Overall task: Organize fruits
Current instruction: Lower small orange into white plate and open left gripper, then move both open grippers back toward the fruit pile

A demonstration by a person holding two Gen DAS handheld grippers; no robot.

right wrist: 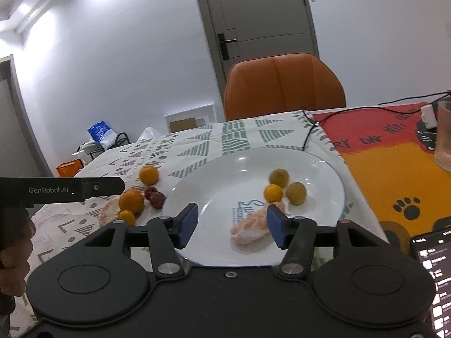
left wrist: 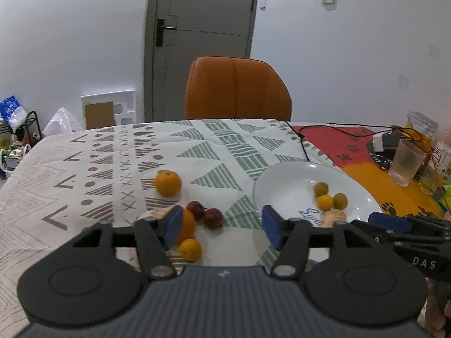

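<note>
My left gripper (left wrist: 222,226) stands open low over the patterned cloth. An orange (left wrist: 186,225) sits just behind its left pad, with a small orange (left wrist: 190,249) in front and two dark red fruits (left wrist: 213,217) beside it. A bigger orange (left wrist: 167,183) lies farther back. The white plate (left wrist: 282,186) to the right holds two greenish fruits (left wrist: 321,188), a small orange (left wrist: 324,202) and a pinkish peeled segment (right wrist: 251,228). My right gripper (right wrist: 232,225) is open over the plate's (right wrist: 220,174) near rim. The segment lies between its pads and is not pinched.
An orange chair (left wrist: 236,90) stands at the table's far edge. A black cable (left wrist: 303,143) runs across the cloth near the plate. A frosted cup (left wrist: 406,163) and bottles stand at the right on a red-orange mat (right wrist: 394,169). A lit phone (right wrist: 434,276) lies at the near right.
</note>
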